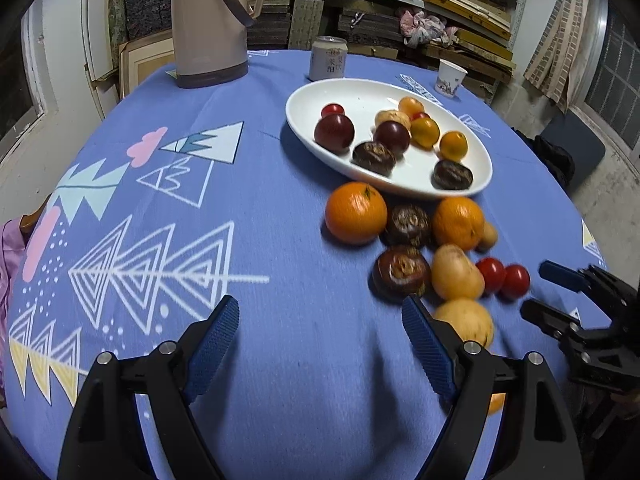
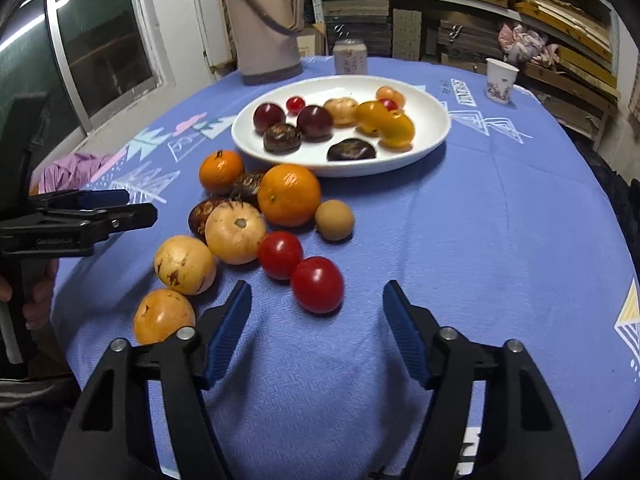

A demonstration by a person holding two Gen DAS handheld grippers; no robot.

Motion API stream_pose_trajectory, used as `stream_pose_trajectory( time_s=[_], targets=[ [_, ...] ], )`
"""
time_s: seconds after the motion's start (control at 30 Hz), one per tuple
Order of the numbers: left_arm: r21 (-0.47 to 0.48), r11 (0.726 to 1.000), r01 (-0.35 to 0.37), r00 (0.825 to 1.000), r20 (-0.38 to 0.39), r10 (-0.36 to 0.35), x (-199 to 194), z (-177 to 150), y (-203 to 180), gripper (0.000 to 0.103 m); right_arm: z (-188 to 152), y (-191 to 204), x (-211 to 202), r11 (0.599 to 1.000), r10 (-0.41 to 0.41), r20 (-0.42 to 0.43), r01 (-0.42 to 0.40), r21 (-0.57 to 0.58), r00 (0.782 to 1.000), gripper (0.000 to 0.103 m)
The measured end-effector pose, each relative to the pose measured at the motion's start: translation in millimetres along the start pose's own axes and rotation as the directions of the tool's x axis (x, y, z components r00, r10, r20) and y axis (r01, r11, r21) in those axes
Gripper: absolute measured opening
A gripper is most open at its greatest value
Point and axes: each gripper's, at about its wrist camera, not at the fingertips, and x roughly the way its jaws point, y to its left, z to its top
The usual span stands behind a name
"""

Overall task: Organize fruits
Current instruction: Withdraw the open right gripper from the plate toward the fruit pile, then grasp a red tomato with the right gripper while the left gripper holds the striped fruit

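Observation:
A white oval plate (image 1: 360, 92) (image 2: 344, 84) holds dark plums, dark brown chestnuts, yellow fruits and small red tomatoes. In front of it on the blue cloth lie two oranges (image 1: 355, 213) (image 2: 289, 194), brown chestnuts (image 1: 401, 273), pale yellow fruits (image 2: 185, 265) and two red tomatoes (image 2: 280, 255). My right gripper (image 2: 317, 290) is open; the nearer red tomato (image 2: 318, 276) sits at its fingertips, untouched by the pads. My left gripper (image 1: 320, 306) is open over bare cloth, left of the pile. Each gripper shows in the other's view, the right gripper (image 1: 538, 290) and the left gripper (image 2: 140, 205).
At the table's far side stand a beige thermos jug (image 1: 208, 20) (image 2: 264, 20), a drink can (image 1: 328, 58) and a paper cup (image 1: 450, 78). Shelves of stacked boards fill the wall behind. A purple cloth (image 2: 76, 168) lies at the left edge. A hand (image 2: 36, 292) grips the left tool.

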Motion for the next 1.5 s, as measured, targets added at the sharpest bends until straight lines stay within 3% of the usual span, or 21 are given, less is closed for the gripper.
stream_pose_trajectory(
  time_s=[0.1, 0.17, 0.23, 0.63, 0.97, 1.2, 1.33, 1.43, 1.5],
  targets=[
    [0.007, 1.000, 0.000, 1.000, -0.012, 0.000, 2, -4, 0, 0.084, 4, 3, 11, 1.000, -0.007, -0.019, 0.006, -0.016, 1.000, 0.058],
    [0.007, 1.000, 0.001, 1.000, -0.020, -0.001, 3, -6, 0, 0.084, 6, 5, 18, 0.999, -0.021, -0.037, 0.020, -0.027, 0.999, 0.038],
    [0.007, 1.000, 0.003, 1.000, -0.030, -0.003, 5, -7, 0, 0.084, 7, 6, 23, 0.998, -0.046, -0.049, 0.044, -0.043, 0.998, 0.030],
    [0.062, 0.997, 0.045, 0.998, -0.043, -0.042, 0, -13, -21, 0.084, -5, -14, 10, 0.999, -0.001, -0.015, 0.002, 0.039, 1.000, 0.030],
    [0.121, 0.976, 0.181, 0.982, -0.067, -0.174, -21, -23, -54, 0.084, -11, -20, 10, 0.997, 0.021, -0.007, -0.021, 0.068, 1.000, 0.030],
    [0.153, 0.970, 0.191, 0.979, -0.106, -0.176, -5, -33, -74, 0.083, -12, -20, 9, 0.997, 0.029, 0.000, -0.029, 0.068, 1.000, 0.030],
    [0.158, 0.969, 0.191, 0.977, -0.128, -0.172, 5, -38, -77, 0.069, -13, -19, 9, 0.998, 0.027, 0.003, -0.027, 0.062, 1.000, 0.030],
    [0.173, 0.960, 0.220, 0.972, -0.121, -0.201, 4, -42, -80, 0.046, -13, -18, 9, 0.998, 0.027, 0.004, -0.027, 0.062, 1.000, 0.030],
    [0.221, 0.959, 0.178, 0.983, -0.091, -0.161, 2, -44, -86, 0.044, -13, -18, 9, 0.998, 0.027, 0.004, -0.027, 0.062, 1.000, 0.030]
  ],
)
